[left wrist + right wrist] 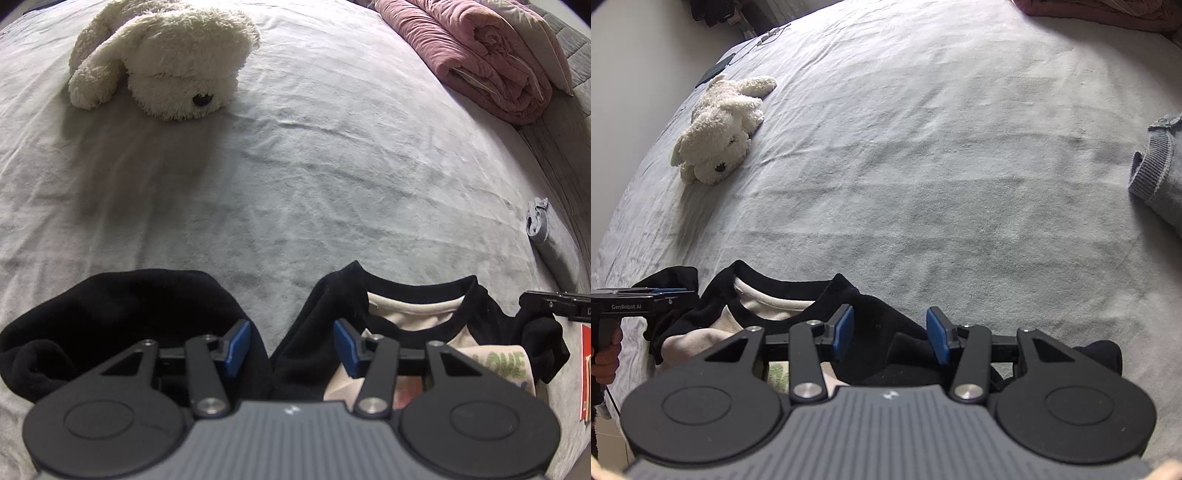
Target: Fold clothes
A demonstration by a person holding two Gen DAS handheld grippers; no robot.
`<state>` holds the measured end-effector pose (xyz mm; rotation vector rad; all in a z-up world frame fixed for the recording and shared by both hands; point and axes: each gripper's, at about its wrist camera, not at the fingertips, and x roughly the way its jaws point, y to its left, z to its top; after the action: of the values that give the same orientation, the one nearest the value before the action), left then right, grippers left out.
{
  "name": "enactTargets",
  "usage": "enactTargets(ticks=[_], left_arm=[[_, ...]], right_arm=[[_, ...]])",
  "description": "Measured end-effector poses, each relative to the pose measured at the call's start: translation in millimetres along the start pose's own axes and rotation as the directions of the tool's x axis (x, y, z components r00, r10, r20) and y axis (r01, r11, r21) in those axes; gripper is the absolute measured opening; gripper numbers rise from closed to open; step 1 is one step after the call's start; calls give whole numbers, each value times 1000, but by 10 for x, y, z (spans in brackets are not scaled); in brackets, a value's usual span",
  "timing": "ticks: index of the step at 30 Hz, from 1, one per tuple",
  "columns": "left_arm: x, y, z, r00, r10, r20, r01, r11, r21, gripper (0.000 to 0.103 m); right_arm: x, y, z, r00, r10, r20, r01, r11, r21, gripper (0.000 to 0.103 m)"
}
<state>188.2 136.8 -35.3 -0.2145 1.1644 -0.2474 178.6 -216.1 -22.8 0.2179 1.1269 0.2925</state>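
Note:
A black-and-cream raglan shirt with a black collar and a printed front lies crumpled at the near edge of the bed; it also shows in the right wrist view. My left gripper is open, its blue pads over the gap between the left sleeve and the shirt's shoulder. My right gripper is open above the black right shoulder and sleeve. The right gripper's tip shows at the right in the left wrist view. The left gripper shows side-on in the right wrist view.
The grey bedsheet stretches ahead. A white plush dog lies at the far left, also in the right wrist view. A folded pink quilt sits far right. A grey garment lies at the right.

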Motion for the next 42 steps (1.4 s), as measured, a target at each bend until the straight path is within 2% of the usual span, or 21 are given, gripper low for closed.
enactTargets(ticks=[6,9,11,13,14,16,19,22,25,27,30,33,36,38,40,41,42], left_arm=[[113,71,-28,999,-51,-12,51,998,-41,37],[126,43,-67,999,-45,-5,45,999,-21,33],[134,19,-83,999,-40,-2,40,999,-17,23],[129,0,-106,1000,-26,15,26,999,-23,13],[118,-13,-120,999,-12,30,13,1000,-28,9],[59,-85,-161,995,40,88,-39,999,-18,7],[-53,-249,-203,972,124,201,-136,989,48,6],[-157,-353,-170,938,177,298,-209,975,79,6],[-207,-360,-82,924,186,335,-223,972,74,6],[-187,-337,-28,926,191,325,-224,972,68,6],[-72,-261,18,944,191,271,-216,974,65,7],[46,-161,14,958,174,229,-190,981,50,12],[112,-40,-4,967,137,215,-149,988,37,18],[148,21,-31,970,121,209,-132,990,38,25],[160,65,-53,972,101,213,-111,993,36,25],[160,71,-59,973,88,215,-97,995,35,21],[158,70,-61,973,74,217,-83,996,35,19]], right_arm=[[332,-26,-46,997,-42,-70,39,998,-43,48],[372,87,-121,994,-97,-55,89,987,-131,45],[372,183,-165,990,-138,-38,128,973,-194,35],[361,279,-202,987,-161,-22,150,957,-247,20],[361,323,-218,984,-177,-11,168,950,-264,18],[345,393,-239,978,-206,18,203,937,-284,14],[256,451,-224,969,-228,93,245,929,-278,12],[136,468,-163,956,-236,174,275,928,-252,12],[65,453,-55,953,-213,216,260,939,-224,12],[90,439,6,966,-175,189,215,952,-220,13],[189,450,-1,973,-164,164,200,951,-235,20],[288,460,-7,978,-152,140,184,951,-249,43],[386,471,-14,983,-142,115,168,950,-263,44],[452,478,-19,986,-135,98,157,950,-272,44],[516,486,-26,988,-127,83,145,949,-281,44],[534,498,-53,989,-117,90,139,946,-294,43],[552,509,-81,989,-108,97,133,942,-307,36]])
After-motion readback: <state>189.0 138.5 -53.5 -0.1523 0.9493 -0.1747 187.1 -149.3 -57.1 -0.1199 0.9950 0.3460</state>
